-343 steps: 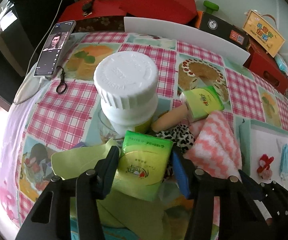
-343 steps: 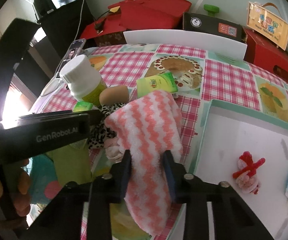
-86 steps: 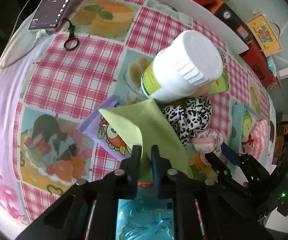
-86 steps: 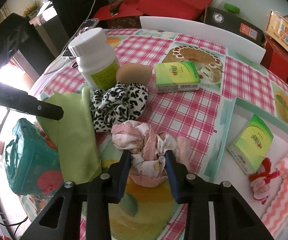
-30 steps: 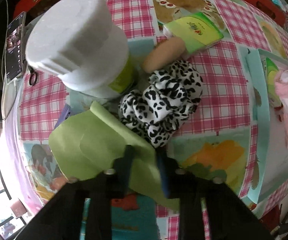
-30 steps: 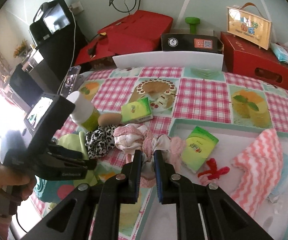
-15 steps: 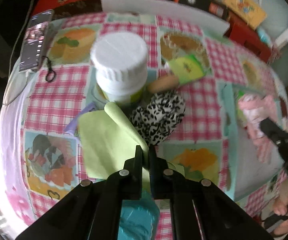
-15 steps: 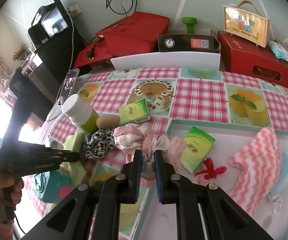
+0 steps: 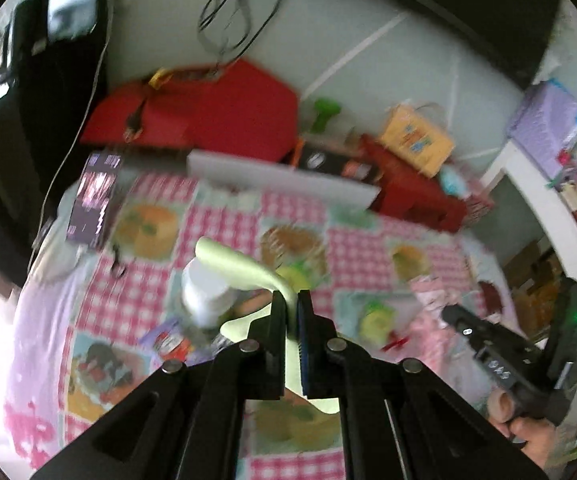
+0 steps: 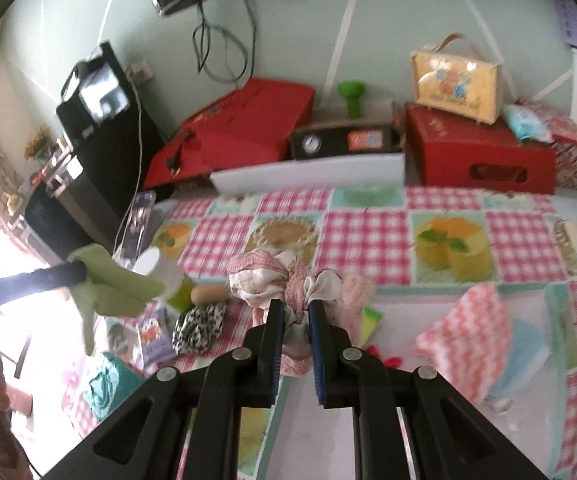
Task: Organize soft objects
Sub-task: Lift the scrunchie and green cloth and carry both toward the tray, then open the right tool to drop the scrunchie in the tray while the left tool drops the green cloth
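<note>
Currently, item one: your left hand-held gripper (image 9: 291,300), jaws clamped on the green cloth (image 9: 244,268), lifted clear of the bench (image 10: 368,236) above its left edge; cloth drooping to both sides of the jaws. Item two: your right hand-held gripper (image 10: 297,312), jaws clamped on the pink scrunchie bundle (image 10: 288,276), hanging over the left rim of the white tray (image 10: 388,304). The tray lies to the right of both grippers, long axis running left to right; your right hand is nearer it, so its load likely drops first.
</note>
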`<state>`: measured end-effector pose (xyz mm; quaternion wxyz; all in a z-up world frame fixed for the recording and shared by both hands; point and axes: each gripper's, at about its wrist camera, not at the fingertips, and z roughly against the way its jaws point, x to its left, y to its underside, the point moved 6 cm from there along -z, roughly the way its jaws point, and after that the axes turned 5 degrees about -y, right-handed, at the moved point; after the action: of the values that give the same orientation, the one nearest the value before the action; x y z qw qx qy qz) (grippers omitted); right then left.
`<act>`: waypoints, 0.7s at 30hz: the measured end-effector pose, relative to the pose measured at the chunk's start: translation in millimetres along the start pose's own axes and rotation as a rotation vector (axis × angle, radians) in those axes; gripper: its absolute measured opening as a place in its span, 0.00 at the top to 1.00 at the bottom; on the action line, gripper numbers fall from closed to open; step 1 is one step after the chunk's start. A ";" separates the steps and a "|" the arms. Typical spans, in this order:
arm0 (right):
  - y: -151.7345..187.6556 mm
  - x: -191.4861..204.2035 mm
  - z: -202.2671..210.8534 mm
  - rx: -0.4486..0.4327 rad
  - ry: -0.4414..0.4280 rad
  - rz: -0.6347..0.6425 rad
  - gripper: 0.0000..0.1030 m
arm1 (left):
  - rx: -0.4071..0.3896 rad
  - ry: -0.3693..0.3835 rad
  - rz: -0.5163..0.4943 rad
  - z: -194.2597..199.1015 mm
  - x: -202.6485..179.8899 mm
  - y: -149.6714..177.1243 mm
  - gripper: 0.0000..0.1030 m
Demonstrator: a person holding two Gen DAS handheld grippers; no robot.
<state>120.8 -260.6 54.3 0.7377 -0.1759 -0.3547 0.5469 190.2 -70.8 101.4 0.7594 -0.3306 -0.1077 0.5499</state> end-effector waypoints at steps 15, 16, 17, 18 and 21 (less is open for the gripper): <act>-16.3 -99.4 89.3 -0.156 0.298 -0.143 0.87 | -0.021 0.212 -0.179 -31.0 -145.1 14.5 0.96; -15.3 -108.1 94.5 -0.160 0.319 -0.159 0.87 | -0.020 0.223 -0.188 -32.2 -151.5 18.3 0.95; -14.2 -117.9 99.1 -0.164 0.338 -0.180 0.86 | -0.019 0.236 -0.196 -35.6 -159.5 23.9 0.95; -13.0 -126.0 103.0 -0.168 0.350 -0.202 0.87 | -0.013 0.244 -0.200 -39.1 -165.0 29.2 0.95; -8.7 -147.2 114.5 -0.175 0.395 -0.257 0.86 | 0.027 0.257 -0.199 -58.4 -178.9 47.7 0.95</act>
<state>22.6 -415.4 89.9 0.8382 -0.2960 -0.2689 0.3709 118.0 -246.9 63.4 0.8219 -0.3759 -0.0346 0.4266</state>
